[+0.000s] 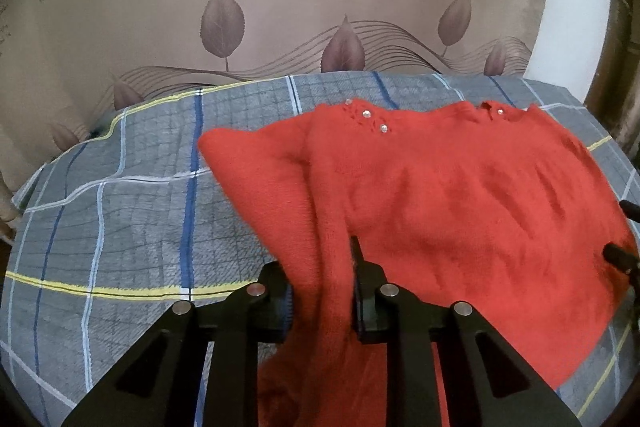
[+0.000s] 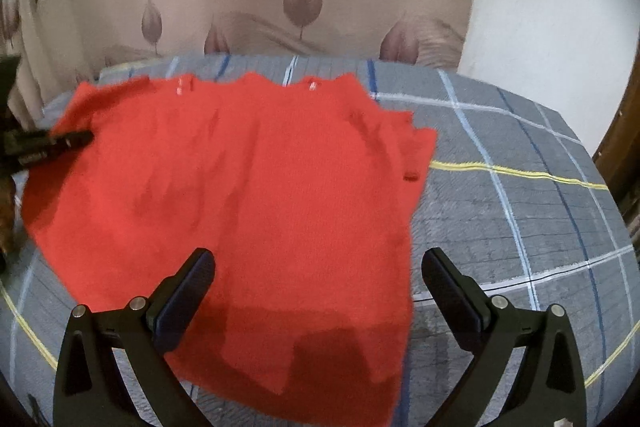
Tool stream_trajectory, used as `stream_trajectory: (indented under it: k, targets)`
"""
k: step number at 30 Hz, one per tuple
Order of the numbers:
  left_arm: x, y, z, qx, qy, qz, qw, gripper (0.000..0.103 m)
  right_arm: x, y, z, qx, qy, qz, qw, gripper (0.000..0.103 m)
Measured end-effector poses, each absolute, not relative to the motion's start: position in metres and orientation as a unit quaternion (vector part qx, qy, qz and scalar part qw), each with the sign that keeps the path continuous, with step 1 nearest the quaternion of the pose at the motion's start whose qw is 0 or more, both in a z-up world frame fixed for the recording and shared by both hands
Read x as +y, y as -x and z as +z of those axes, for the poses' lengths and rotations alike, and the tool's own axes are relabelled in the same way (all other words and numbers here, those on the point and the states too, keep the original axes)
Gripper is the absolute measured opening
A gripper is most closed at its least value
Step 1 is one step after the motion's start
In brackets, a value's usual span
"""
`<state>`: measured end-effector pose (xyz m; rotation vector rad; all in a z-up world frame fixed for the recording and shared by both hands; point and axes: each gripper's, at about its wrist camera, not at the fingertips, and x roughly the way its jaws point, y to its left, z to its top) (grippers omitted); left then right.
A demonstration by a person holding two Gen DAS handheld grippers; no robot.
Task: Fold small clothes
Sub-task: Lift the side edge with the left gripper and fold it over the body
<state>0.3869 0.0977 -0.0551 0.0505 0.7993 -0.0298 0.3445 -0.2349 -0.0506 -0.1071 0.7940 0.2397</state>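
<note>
The red sweater [image 1: 460,195] lies flat on the plaid cloth [image 1: 120,227] over the tabletop. The left gripper [image 1: 322,291] pinches its sleeve [image 1: 280,187] — jaws narrow. The right gripper [image 2: 318,291] hangs over the hem, jaws wide, holding nothing. Only the right view shows bare cloth [image 2: 520,227] beside the sweater [image 2: 240,187] — lots of room.

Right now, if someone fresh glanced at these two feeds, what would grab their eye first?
The red knitted top spread over the grey plaid cloth, with small shiny studs near its far neckline. Next, the left gripper pinching a bunched fold at the top's near-left edge, while the right gripper hangs wide open over its near hem.
</note>
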Motion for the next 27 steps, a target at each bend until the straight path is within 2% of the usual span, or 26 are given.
stream_trajectory:
  k: [27]
  targets:
    - [0.053, -0.387, -0.009, 0.404, -0.035, 0.003, 0.914, 0.019, -0.257, -0.341, -0.039, 0.358, -0.018, 0.137, 0.924, 0.103]
